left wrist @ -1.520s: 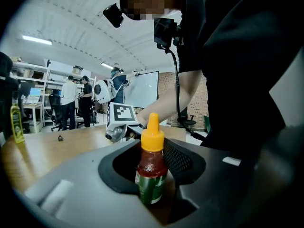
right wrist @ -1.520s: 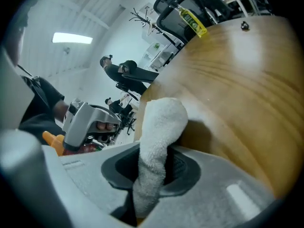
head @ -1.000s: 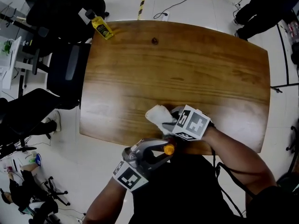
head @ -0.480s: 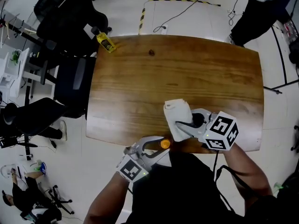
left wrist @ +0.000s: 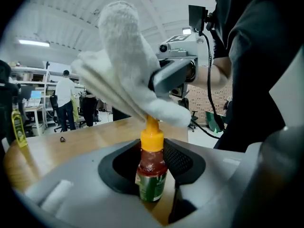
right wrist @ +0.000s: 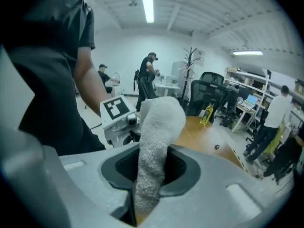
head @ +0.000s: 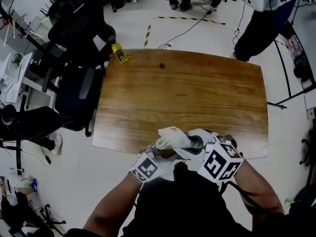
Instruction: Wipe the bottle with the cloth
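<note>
A small bottle point(left wrist: 152, 167) with an orange cap, red contents and a green label stands upright between the jaws of my left gripper point(left wrist: 152, 177), which is shut on its body. The white cloth point(left wrist: 126, 70) hangs over the cap and touches its tip. My right gripper point(right wrist: 152, 184) is shut on the white cloth point(right wrist: 154, 146), which sticks up out of its jaws. In the head view both grippers meet at the near edge of the wooden table point(head: 197, 93): left gripper point(head: 159, 154), right gripper point(head: 196, 143), cloth point(head: 173, 137) between them. The bottle is hidden there.
A yellow bottle point(head: 118, 53) stands at the table's far left corner, and a small dark object point(head: 162, 65) lies near the far edge. Black office chairs point(head: 79, 83) crowd the left side. A person point(head: 261, 19) stands beyond the far right corner; cables cross the floor.
My right gripper has carried the cloth left and down onto the bottle's top, so the orange cap no longer shows from above. The left gripper keeps its hold.
</note>
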`<state>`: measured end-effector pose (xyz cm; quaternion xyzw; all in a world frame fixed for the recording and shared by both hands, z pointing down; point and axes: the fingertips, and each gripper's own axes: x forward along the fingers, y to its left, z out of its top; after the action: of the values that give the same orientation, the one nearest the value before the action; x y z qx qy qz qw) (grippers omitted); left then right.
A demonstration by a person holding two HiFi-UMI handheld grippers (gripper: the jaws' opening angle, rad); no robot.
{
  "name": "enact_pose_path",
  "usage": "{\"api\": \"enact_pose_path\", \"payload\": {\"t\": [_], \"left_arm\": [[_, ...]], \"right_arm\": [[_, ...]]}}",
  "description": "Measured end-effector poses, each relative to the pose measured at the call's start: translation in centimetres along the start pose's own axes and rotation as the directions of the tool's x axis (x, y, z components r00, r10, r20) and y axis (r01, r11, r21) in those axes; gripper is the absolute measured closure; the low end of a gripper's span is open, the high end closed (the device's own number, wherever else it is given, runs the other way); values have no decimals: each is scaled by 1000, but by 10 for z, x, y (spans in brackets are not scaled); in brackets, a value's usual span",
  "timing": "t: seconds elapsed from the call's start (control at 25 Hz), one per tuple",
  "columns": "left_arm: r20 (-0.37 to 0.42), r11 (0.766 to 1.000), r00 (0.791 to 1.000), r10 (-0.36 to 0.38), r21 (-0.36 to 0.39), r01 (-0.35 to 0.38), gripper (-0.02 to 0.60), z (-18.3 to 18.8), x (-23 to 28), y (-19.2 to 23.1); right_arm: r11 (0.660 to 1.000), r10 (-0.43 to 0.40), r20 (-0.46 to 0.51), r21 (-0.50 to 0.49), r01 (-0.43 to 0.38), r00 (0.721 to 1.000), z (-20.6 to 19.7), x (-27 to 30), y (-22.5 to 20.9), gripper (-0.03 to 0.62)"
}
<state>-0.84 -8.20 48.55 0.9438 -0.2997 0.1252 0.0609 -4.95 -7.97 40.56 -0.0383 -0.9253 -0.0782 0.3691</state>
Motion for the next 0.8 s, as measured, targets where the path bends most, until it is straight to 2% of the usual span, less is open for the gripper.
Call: {"api": "enact_pose_path", "payload": {"t": [0.08, 0.24, 0.8], "left_arm": [[5, 1000, 1000, 3, 5, -3, 419, 1, 1, 1], [9, 1000, 1000, 1, 4, -2, 420, -2, -1, 1], [13, 999, 999, -39, 16, 38, 418, -8, -4, 2]], "right_arm": [[999, -1, -82, -49, -3, 997, -11, 12, 9, 517], [994, -28, -165, -106, 10, 986, -19, 27, 20, 516], [996, -90, -204, -14, 89, 975, -26, 25, 18, 513]]}}
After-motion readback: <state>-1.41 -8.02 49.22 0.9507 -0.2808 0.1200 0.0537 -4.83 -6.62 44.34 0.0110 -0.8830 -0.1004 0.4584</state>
